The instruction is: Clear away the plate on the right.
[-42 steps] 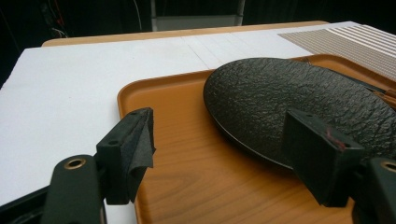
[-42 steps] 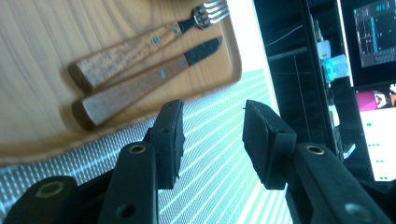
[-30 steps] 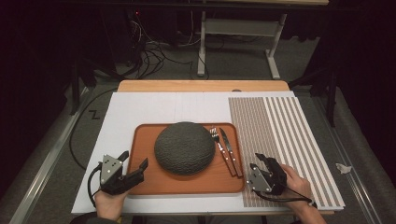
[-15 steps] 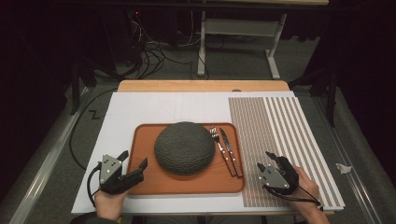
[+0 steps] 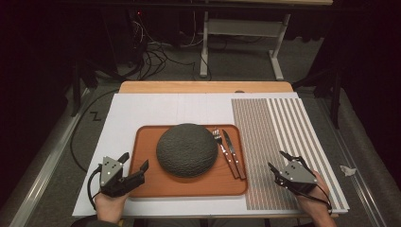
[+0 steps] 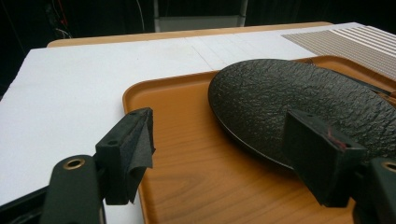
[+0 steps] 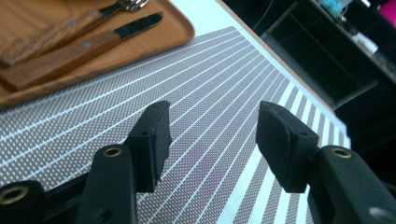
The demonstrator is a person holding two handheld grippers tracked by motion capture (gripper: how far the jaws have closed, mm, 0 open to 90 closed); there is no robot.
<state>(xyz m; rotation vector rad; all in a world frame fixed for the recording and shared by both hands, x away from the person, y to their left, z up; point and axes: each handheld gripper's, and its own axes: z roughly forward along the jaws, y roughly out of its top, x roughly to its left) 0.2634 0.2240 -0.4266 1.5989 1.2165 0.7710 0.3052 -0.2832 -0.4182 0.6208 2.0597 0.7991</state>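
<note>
Wooden-handled knife (image 5: 233,154) and fork (image 5: 224,152) lie side by side at orange tray's (image 5: 146,184) right edge, tips pointing away; right hand-held gripper (image 5: 280,166), just opening, empty above striped mat (image 5: 274,142); left hand-held gripper (image 5: 134,161) open.

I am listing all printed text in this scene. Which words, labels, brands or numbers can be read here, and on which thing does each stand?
None: no readable text on the brown wooden tray, the dark textured round plate, the wooden-handled knife or the striped grey mat.
</note>
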